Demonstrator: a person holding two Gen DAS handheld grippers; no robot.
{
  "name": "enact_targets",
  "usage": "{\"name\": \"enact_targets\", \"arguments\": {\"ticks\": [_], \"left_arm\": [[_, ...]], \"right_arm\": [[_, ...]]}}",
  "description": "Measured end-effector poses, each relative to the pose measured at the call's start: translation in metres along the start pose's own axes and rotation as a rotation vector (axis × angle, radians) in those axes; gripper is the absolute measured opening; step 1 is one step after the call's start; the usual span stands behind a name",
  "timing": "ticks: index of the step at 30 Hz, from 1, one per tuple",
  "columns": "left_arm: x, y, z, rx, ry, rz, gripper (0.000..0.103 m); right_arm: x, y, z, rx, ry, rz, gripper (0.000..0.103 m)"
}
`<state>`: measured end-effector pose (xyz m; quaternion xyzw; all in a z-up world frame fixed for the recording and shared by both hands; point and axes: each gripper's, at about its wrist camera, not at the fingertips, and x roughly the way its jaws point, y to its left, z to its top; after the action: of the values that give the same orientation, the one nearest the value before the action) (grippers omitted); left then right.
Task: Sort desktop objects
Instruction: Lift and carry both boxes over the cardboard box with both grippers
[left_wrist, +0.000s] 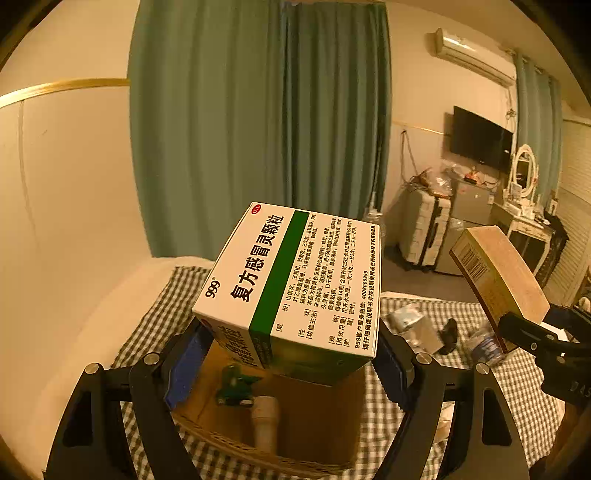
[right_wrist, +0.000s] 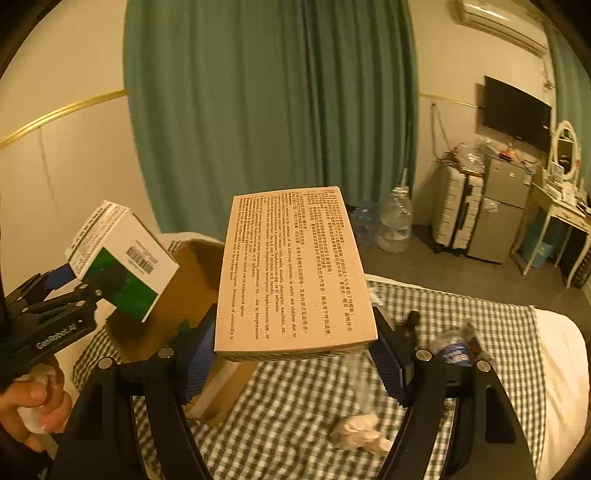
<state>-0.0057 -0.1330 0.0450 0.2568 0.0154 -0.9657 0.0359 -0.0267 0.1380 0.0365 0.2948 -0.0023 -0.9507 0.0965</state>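
My left gripper (left_wrist: 288, 356) is shut on a white and green medicine box (left_wrist: 288, 280), its blue pads pressing both sides. The box hangs above an open cardboard box (left_wrist: 321, 421) that holds a small green item (left_wrist: 236, 387) and a white tube (left_wrist: 264, 421). My right gripper (right_wrist: 295, 354) is shut on a flat tan box (right_wrist: 295, 273) printed with text, held over the checkered cloth (right_wrist: 295, 406). In the right wrist view the left gripper (right_wrist: 74, 288) carries the medicine box (right_wrist: 122, 258) at the left, by the cardboard box (right_wrist: 192, 280). The tan box (left_wrist: 495, 273) shows at the right of the left wrist view.
On the cloth lie a crumpled tissue (right_wrist: 360, 432), a crushed plastic bottle (right_wrist: 454, 347) and a small black object (left_wrist: 448, 334). A hand (right_wrist: 33, 410) grips the left handle. Green curtains, a suitcase (right_wrist: 458, 210) and a small fridge stand beyond.
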Motion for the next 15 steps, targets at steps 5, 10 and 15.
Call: {"name": "enact_targets", "arguments": {"ticks": [5,10,15], "left_arm": [[0.006,0.015,-0.006,-0.005,0.016,0.025,0.082],[0.017,0.030,-0.012,0.006,0.038,0.049,0.082],[0.033,0.044,-0.013,-0.010,0.061,0.059,0.082]], "right_arm": [[0.019,0.022,0.003,-0.018,0.022,0.037,0.075],[0.037,0.045,0.007,-0.038,0.033,0.066,0.075],[0.059,0.069,0.006,-0.066,0.059,0.088,0.075]]}}
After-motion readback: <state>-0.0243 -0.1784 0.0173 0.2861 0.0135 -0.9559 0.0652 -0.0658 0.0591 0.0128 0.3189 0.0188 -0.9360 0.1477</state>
